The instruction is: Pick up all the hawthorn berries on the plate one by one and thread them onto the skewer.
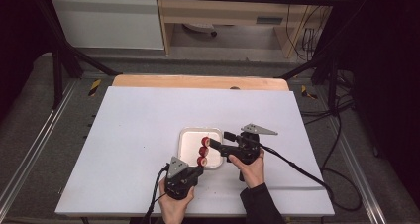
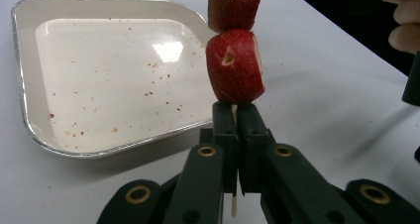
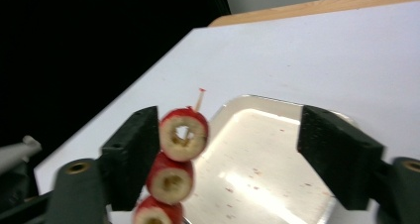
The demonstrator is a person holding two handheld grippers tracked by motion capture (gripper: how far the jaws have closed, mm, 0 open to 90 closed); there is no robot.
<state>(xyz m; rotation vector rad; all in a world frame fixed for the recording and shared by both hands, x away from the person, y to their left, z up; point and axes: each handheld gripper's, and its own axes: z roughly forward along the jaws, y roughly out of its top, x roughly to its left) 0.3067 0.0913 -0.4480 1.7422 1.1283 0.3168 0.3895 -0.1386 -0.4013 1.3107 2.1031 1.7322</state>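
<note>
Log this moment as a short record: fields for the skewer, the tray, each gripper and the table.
skewer: thin wooden stick with three red cored fruit pieces threaded on it, held over the tray's edge
tray: shallow white foil-rimmed tray, only crumbs and red specks inside
left gripper: jaws shut on the stick just below the lowest piece
right gripper: jaws spread wide, one pad beside the top piece, nothing gripped
table: white board, bare around the tray
</note>
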